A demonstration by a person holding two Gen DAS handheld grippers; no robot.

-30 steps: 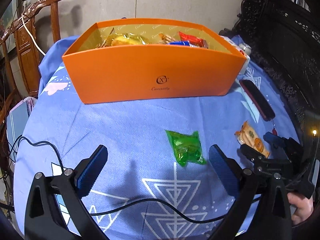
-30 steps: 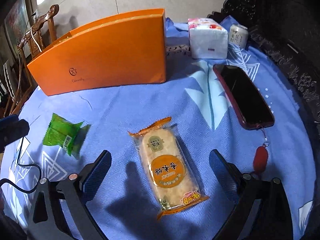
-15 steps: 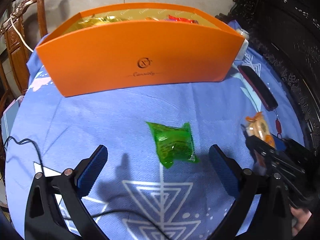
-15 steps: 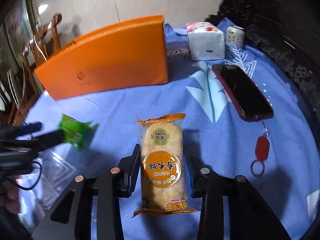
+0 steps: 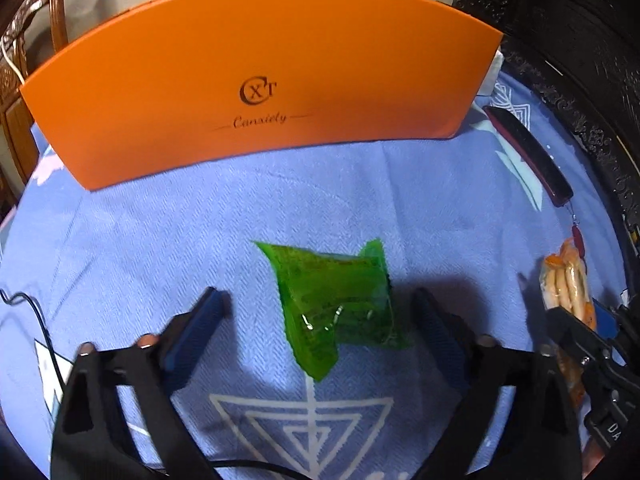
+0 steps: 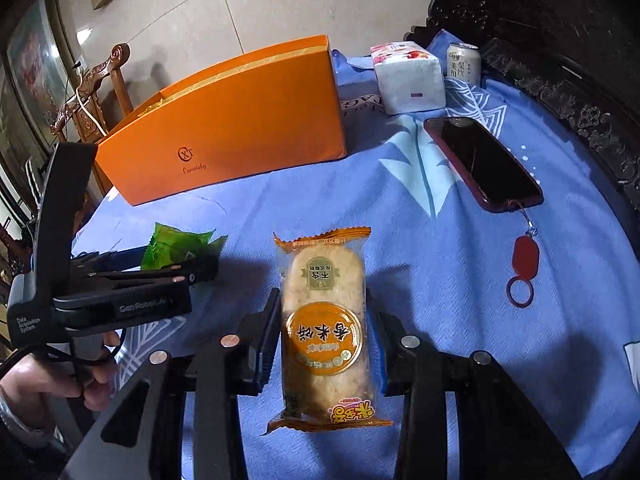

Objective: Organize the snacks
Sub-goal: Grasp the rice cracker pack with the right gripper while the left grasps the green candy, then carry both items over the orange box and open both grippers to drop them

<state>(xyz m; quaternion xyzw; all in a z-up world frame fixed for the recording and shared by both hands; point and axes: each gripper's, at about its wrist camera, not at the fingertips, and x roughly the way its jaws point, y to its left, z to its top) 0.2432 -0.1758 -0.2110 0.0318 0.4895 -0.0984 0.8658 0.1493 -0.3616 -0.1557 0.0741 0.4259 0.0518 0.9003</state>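
Orange-wrapped rice cracker [image 6: 326,332] sits pinched in the right gripper [image 6: 325,346]. Left gripper [image 5: 320,316] hangs wide open around the green packet [image 5: 340,304], mid-table before the orange box [image 5: 260,92].

Bare tabletop [image 5: 160,232] lies open between the green packet [image 5: 340,308] and the orange box [image 5: 256,96], whose tall front wall blocks the far side. A phone [image 6: 480,160] and red charm [image 6: 524,276] occupy the right.

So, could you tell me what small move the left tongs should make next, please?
Probably close: the left tongs stand open astride the crinkly green plastic snack packet lying on the blue patterned cloth, one finger on each side.
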